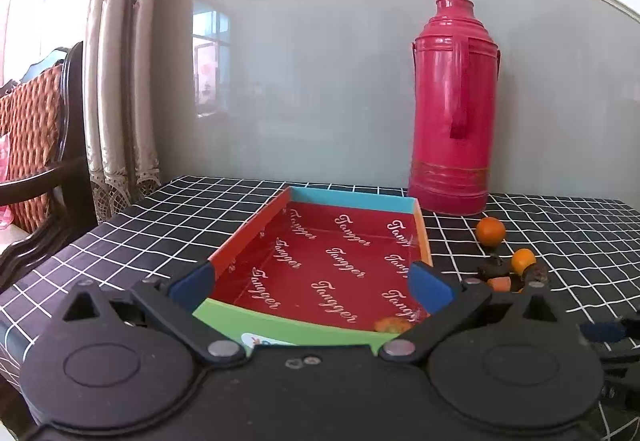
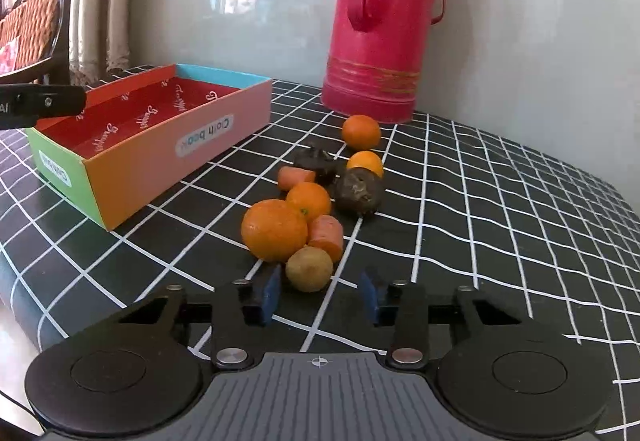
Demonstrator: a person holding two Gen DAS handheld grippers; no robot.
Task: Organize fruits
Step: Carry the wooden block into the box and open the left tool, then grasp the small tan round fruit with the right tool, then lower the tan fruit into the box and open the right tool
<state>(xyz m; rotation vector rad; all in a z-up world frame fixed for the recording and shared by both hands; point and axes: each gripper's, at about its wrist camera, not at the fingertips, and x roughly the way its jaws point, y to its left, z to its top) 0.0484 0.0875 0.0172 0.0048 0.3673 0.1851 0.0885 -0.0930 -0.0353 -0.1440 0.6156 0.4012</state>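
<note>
The worktop [image 2: 480, 201] wore black cloth gridded white. The box [image 2: 168, 145] was red inside with white script, its walls pink, orange, green and blue. The flask [image 2: 384, 41] was magenta; the oranges [image 2: 274, 230] bright orange.

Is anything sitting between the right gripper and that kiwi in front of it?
Nothing visible. The right gripper is open with the kiwi just ahead of its jaws, only tablecloth between them. The big orange and a carrot piece sit behind the kiwi.
</note>
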